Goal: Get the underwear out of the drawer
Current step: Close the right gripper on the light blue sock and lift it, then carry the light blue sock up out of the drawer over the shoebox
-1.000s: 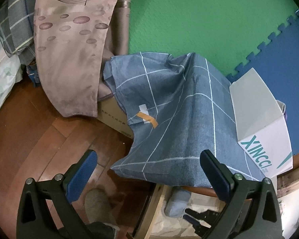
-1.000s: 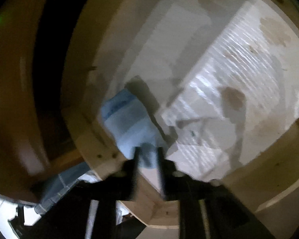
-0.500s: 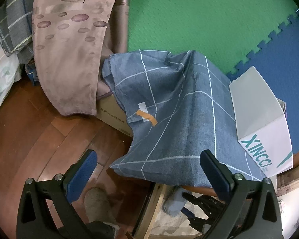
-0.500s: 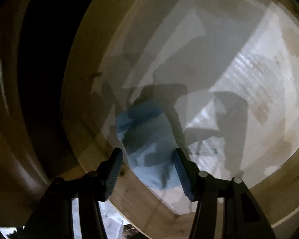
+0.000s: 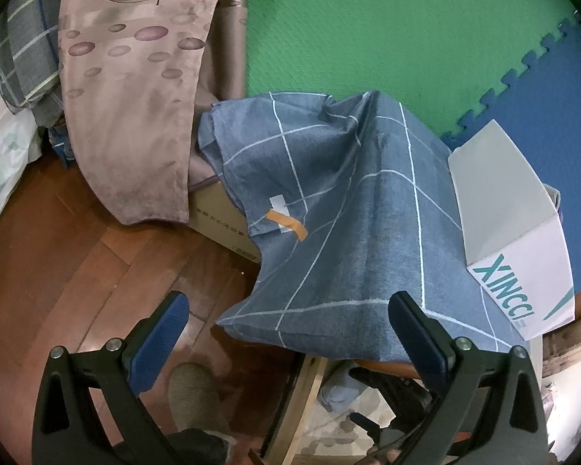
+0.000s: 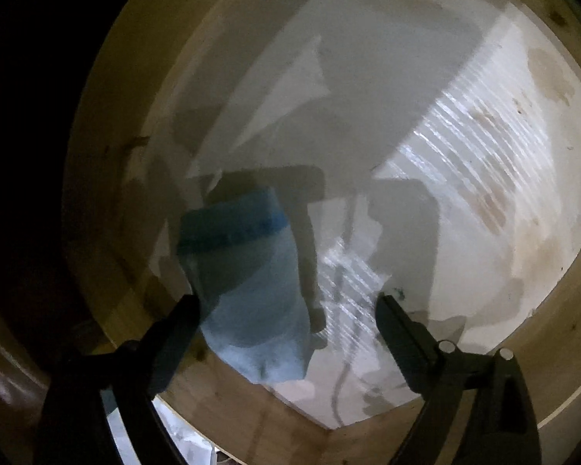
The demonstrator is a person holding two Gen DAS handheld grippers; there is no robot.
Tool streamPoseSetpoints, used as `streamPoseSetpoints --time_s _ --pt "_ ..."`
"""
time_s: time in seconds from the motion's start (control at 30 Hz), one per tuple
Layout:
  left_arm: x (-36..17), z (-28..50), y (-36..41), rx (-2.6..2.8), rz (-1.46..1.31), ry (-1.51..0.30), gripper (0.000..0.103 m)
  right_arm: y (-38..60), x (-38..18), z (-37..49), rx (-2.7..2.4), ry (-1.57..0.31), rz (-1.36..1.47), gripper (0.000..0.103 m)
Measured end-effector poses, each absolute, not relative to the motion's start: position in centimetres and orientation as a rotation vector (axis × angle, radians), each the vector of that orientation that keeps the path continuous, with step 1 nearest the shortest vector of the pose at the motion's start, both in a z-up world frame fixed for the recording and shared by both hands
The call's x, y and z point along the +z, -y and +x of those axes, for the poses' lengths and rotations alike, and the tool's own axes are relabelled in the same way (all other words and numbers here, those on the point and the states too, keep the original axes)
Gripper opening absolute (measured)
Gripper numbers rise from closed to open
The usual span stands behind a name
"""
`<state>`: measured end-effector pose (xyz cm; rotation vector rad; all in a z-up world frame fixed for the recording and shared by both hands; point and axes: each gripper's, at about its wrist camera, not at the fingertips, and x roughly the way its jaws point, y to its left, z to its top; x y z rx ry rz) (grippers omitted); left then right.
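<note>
The folded light-blue underwear (image 6: 248,283) lies in the near corner of the open wooden drawer (image 6: 108,193), on its pale lining. My right gripper (image 6: 286,306) hangs just above it, its jaws opening wide; the underwear sits between them nearer the left finger, and no pad presses on it. In the left wrist view the same underwear (image 5: 339,389) shows in the drawer under the cloth's edge, with the right gripper's dark frame (image 5: 391,391) beside it. My left gripper (image 5: 290,310) is open and holds nothing, hovering above the floor and the drawer's front.
A blue checked cloth (image 5: 352,217) drapes over the furniture above the drawer. A white XINCCI box (image 5: 519,248) stands on it at the right. A pinkish patterned curtain (image 5: 135,89), a cardboard box (image 5: 224,221), wooden floor (image 5: 58,255) and a grey slipper (image 5: 193,395) lie to the left.
My right gripper's jaws have gone from nearly together to wide apart and it has sunk closer to the underwear. The left gripper has stayed in place.
</note>
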<state>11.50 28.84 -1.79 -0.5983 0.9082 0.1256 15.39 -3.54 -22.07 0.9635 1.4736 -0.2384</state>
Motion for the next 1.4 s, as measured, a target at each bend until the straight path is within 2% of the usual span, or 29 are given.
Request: streamPoseSetpoints --time_s 0.03,0.1,0.13,0.27,0.43,0.63,0.9,1.13,1.4 --pt "-1.9 11.5 -28.8 0.127 -0.601 -0.909 0.102 3.7 -22.1 15.3 -0.232 -1.481 0.964 0.091" --pt "-1.9 11.6 -28.8 0.127 -0.602 -0.907 0.102 4.6 -21.6 14.8 -0.186 -1.489 0.972 0.067" --pt "-1.9 11.6 -28.8 0.128 -0.598 -0.909 0.102 4.7 -21.8 14.8 -0.133 -1.487 0.999 0.042" --pt "-1.8 11.8 -28.5 0.129 -0.564 -0.909 0.102 5.1 -21.1 14.9 -0.039 -1.527 0.919 0.037" --pt "-1.6 12.1 -27.9 0.127 -0.534 -0.909 0.102 7.3 -20.0 12.5 0.041 -1.549 0.974 0.037" --pt "-0.3 11.9 -26.0 0.083 -0.466 -0.872 0.102 10.4 -15.2 9.5 0.2 -1.502 0.963 0.037" --pt "2.2 10.8 -21.8 0.018 -0.292 -0.786 0.102 15.5 -4.7 4.3 0.348 -1.281 0.884 0.037" --pt "4.4 8.6 -17.4 -0.028 -0.151 -0.704 0.102 19.8 -0.6 3.6 0.385 -1.109 0.912 0.037" --pt "5.6 6.7 -12.7 -0.038 -0.058 -0.679 0.102 22.8 6.5 5.0 0.475 -0.919 0.851 0.037"
